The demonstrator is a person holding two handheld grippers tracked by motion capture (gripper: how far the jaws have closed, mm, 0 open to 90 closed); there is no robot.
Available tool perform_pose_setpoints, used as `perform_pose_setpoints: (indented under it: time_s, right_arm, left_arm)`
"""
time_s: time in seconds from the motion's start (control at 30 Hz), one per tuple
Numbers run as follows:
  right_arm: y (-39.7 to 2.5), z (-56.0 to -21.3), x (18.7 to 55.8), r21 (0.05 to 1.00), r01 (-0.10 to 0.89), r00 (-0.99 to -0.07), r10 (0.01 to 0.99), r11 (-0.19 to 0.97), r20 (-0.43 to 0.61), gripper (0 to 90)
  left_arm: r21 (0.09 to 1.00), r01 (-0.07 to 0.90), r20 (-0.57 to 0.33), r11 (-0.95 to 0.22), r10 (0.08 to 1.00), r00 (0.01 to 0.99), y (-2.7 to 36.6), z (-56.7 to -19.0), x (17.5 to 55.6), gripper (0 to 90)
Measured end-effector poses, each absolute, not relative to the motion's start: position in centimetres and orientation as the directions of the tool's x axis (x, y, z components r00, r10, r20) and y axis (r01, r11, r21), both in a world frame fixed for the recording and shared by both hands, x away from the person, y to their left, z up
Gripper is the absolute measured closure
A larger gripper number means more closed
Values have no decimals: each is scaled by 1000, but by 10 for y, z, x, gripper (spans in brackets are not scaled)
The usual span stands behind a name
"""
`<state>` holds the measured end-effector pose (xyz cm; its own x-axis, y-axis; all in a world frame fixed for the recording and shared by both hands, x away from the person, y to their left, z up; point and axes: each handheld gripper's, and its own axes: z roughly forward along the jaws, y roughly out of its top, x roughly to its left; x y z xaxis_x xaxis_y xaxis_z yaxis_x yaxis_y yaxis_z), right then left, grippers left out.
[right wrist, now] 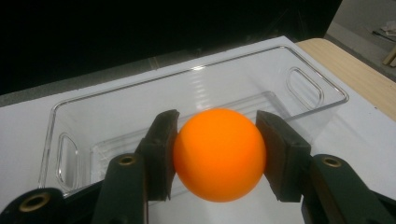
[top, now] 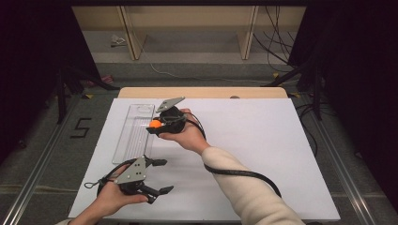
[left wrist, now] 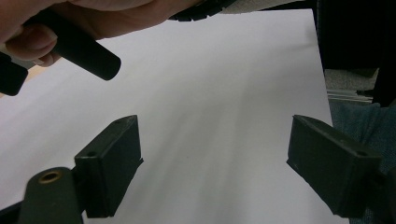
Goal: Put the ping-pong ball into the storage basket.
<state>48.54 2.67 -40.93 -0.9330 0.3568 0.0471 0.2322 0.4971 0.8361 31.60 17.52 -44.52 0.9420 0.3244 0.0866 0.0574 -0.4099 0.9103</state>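
Observation:
An orange ball (right wrist: 218, 154) sits clamped between the jaws of my right gripper (right wrist: 217, 156), held just in front of a clear plastic tray (right wrist: 196, 86). From above, the right gripper (top: 157, 125) with the ball (top: 155, 123) hovers at the right rim of the long tray (top: 133, 133), which lies on the left part of the white table sheet (top: 248, 140). My left gripper (top: 162, 176) rests near the front left edge with its jaws wide apart and nothing between them; in its own view the left gripper (left wrist: 215, 168) faces bare white sheet.
The tray holds nothing that I can see. A black cable (top: 244, 174) loops from the right gripper over the sleeve. The wooden table edge (top: 202, 92) runs along the back, with shelving and cables on the floor beyond.

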Motion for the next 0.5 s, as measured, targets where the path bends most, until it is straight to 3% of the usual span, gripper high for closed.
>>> perform_pose_setpoints:
  time_s: [0.5]
  right_arm:
    - [41,-410,488,831,233,-938,341,505,55,513]
  left_arm:
    - [909,59,85,-413,322,943,175,-445,316,169]
